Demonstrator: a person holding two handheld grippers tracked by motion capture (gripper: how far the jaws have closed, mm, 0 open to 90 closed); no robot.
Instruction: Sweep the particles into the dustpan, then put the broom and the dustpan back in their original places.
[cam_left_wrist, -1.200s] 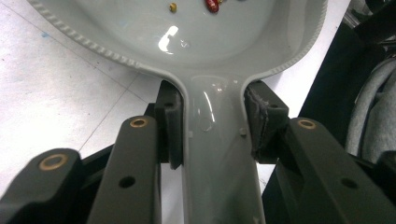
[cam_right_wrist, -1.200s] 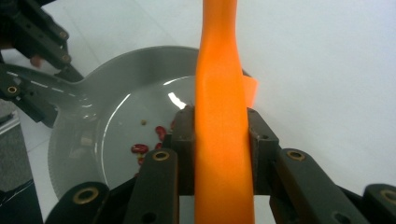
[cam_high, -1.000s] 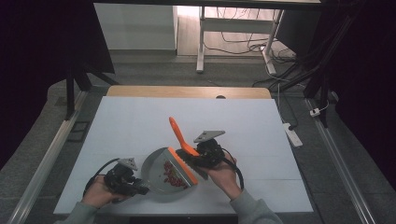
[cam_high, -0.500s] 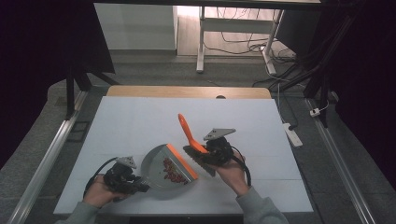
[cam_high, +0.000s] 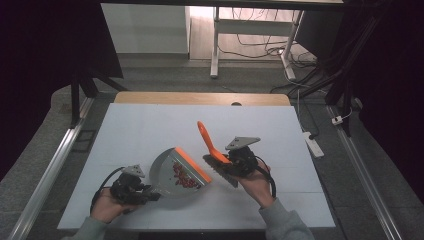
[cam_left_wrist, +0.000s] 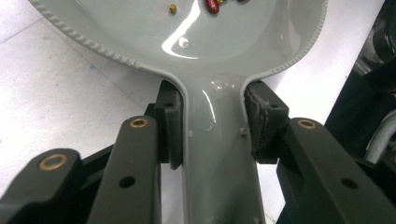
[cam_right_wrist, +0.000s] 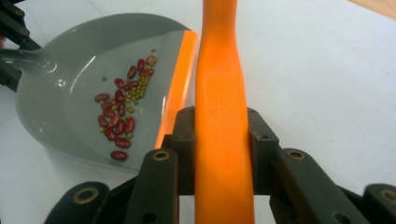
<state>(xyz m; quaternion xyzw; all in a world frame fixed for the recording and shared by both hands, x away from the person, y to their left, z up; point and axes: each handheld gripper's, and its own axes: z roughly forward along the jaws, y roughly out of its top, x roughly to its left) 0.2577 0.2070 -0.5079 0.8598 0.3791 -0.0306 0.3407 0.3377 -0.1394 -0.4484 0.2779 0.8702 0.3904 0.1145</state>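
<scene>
A grey dustpan (cam_high: 172, 172) with an orange lip (cam_high: 192, 165) rests on the white table and holds red beans (cam_high: 182, 177) and small green ones. My left gripper (cam_high: 145, 196) is shut on the dustpan handle (cam_left_wrist: 217, 154), its pads (cam_left_wrist: 170, 123) pressing both sides. My right gripper (cam_high: 231, 162) is shut on the orange brush handle (cam_high: 206, 137), which points up and away. The brush's dark bristles (cam_high: 222, 174) hang just right of the dustpan lip. In the right gripper view the brush handle (cam_right_wrist: 219, 112) runs between the jaws, with the dustpan (cam_right_wrist: 70, 107) and beans (cam_right_wrist: 121, 116) to the left.
The white table top (cam_high: 150, 130) has a wooden strip (cam_high: 200, 98) along its far edge. Metal rails (cam_high: 55, 160) run along both sides. A white power strip (cam_high: 312, 142) lies on the floor to the right, and a white frame stands behind the table.
My right gripper has carried the brush to the right, off the dustpan lip. The left gripper and dustpan have stayed put.
</scene>
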